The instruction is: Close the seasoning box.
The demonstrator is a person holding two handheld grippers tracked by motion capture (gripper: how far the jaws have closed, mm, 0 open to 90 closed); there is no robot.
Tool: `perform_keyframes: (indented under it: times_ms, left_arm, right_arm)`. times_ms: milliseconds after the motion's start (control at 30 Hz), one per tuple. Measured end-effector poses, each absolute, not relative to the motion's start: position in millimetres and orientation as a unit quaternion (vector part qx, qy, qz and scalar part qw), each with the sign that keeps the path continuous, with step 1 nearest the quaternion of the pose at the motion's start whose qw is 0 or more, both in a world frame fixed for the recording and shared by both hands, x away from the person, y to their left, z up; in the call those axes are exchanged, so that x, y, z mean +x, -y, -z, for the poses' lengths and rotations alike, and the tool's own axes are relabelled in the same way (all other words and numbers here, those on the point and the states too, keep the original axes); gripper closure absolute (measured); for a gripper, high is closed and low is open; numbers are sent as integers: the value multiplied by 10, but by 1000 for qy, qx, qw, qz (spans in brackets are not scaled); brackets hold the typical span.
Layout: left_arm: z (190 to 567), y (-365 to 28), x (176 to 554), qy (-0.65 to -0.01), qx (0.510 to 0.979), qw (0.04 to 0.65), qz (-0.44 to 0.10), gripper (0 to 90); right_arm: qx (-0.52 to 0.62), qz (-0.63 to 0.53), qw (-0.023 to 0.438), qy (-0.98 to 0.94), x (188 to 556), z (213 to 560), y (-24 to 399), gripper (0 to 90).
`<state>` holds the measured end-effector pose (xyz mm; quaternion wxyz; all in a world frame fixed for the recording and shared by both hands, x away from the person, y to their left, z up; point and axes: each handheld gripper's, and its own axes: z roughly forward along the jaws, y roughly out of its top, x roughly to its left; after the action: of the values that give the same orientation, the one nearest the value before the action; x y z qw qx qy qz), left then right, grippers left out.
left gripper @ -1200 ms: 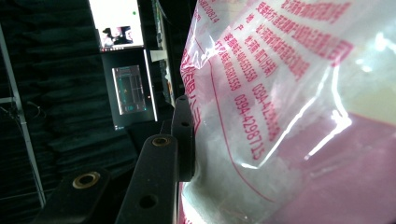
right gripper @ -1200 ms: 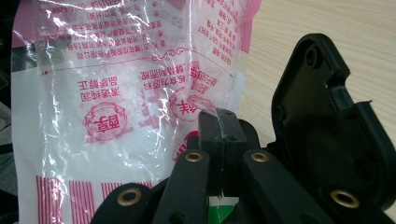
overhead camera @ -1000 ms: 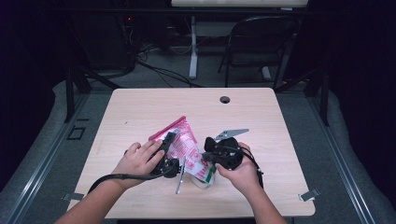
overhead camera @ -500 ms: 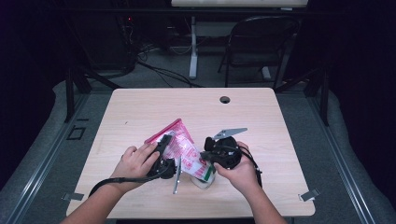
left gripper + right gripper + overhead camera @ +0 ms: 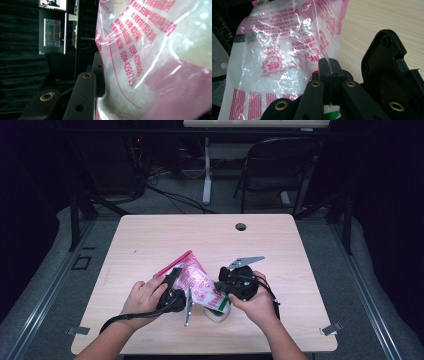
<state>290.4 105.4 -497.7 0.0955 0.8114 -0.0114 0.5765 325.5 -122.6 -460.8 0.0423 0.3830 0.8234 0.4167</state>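
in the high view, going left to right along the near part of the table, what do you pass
left hand → left gripper → pink printed bag → right gripper → right hand

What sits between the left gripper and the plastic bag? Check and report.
Nothing visible. In the left gripper view the pink-printed plastic bag lies right against the left gripper's fingers. The right gripper is shut on the bag's edge, and in the high view both grippers meet at the bag over the table.
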Motion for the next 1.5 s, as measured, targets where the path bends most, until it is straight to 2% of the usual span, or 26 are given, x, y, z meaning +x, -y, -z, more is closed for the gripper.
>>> perform_keyframes:
  times_ms: [1500]
  left_arm:
    - [5326,-1184,2817,-95,822,193,-527,750]
  right_arm:
    - [372,-414,39,-830,3231,4637,1134,900]
